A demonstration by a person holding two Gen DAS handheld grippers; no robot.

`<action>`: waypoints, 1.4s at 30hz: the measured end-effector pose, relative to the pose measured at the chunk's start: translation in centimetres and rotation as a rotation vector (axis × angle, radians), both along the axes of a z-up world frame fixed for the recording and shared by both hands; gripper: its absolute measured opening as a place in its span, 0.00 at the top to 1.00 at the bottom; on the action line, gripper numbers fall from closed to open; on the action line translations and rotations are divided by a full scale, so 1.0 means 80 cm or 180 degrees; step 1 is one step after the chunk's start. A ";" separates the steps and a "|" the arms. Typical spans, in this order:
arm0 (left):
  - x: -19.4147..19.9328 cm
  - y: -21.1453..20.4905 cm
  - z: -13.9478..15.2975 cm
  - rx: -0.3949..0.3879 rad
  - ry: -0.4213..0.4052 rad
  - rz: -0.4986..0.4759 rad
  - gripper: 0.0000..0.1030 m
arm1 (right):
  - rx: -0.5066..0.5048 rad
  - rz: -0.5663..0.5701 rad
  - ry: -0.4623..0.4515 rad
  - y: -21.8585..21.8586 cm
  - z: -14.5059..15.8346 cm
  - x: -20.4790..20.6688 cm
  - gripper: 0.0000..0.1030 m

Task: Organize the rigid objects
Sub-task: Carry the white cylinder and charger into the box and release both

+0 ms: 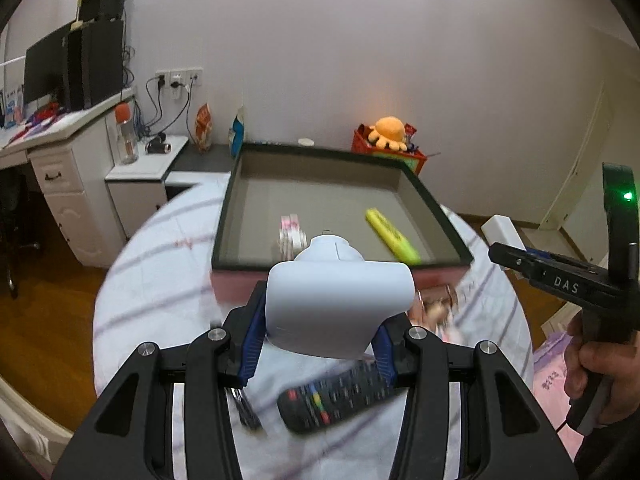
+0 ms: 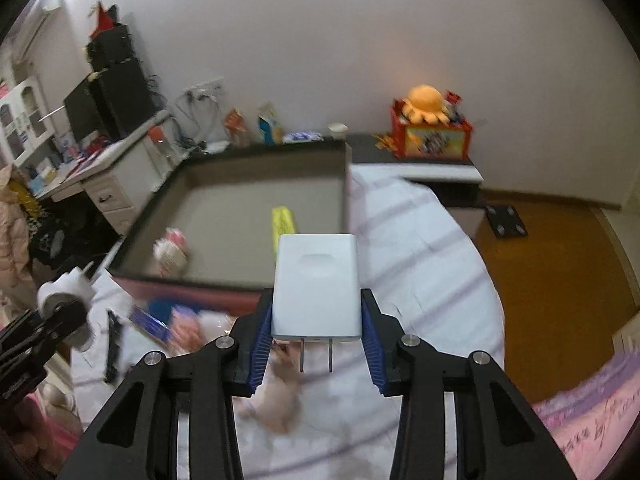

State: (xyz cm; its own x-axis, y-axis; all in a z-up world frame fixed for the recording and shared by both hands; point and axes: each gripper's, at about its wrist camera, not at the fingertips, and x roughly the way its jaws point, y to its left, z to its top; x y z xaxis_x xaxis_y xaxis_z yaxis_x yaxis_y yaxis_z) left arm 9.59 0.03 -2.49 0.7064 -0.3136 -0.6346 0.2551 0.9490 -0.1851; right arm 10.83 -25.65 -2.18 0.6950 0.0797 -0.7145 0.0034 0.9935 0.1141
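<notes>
White plastic fills both tools: the left gripper (image 1: 320, 344) clamps a rounded white device (image 1: 339, 304), the right gripper (image 2: 316, 344) a flat charger (image 2: 316, 286), prongs toward the camera. Ahead, at frame centre, the open box (image 1: 436, 208) sits nearer the left one.

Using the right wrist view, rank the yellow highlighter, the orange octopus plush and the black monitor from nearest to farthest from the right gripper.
1. Yellow highlighter: inside the tray, just beyond the right gripper.
2. Orange octopus plush: atop the red box, far right.
3. Black monitor: on the desk, far left; too close to call against the plush.
</notes>
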 end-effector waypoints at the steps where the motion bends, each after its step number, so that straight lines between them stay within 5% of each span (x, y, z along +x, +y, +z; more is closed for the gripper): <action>1: 0.010 -0.001 0.004 0.0017 -0.0006 0.0004 0.55 | 0.0000 0.0044 -0.0022 0.005 0.005 0.009 0.60; 9: 0.122 -0.011 0.021 0.0052 0.0058 -0.0019 0.55 | 0.0077 0.0363 0.0040 0.040 0.016 0.106 0.60; 16: 0.223 -0.046 -0.018 0.0169 0.0402 -0.0102 0.55 | 0.0158 0.0484 0.0416 0.058 -0.031 0.191 0.60; 27: 0.273 -0.073 -0.066 0.0378 0.0714 -0.0117 0.54 | 0.0157 0.0438 0.0856 0.049 -0.081 0.239 0.60; 30: 0.274 -0.075 -0.064 0.0492 0.0680 -0.0041 0.43 | 0.0077 0.0415 0.0891 0.051 -0.081 0.241 0.58; 33: 0.276 -0.065 -0.061 0.0485 0.0697 0.0064 0.28 | 0.0042 0.0297 0.0881 0.046 -0.079 0.240 0.43; 36: 0.270 -0.050 -0.051 0.0464 0.0656 0.0148 0.09 | 0.0101 0.0317 0.0812 0.043 -0.072 0.232 0.37; 37: 0.265 -0.044 -0.045 0.0427 0.0606 0.0163 0.03 | 0.0065 0.0269 0.0761 0.042 -0.066 0.228 0.26; 42: 0.225 -0.030 -0.005 0.0436 0.0305 0.0204 0.00 | 0.0170 0.0255 0.0445 0.037 -0.026 0.195 0.09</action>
State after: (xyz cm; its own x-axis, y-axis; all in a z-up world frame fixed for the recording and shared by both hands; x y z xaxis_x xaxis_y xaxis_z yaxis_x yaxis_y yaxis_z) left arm 27.58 -2.34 -2.91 0.6563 -0.1759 -0.7338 0.1806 0.9808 -0.0735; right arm 26.45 -22.69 -4.28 0.5790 0.1713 -0.7972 -0.0561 0.9837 0.1707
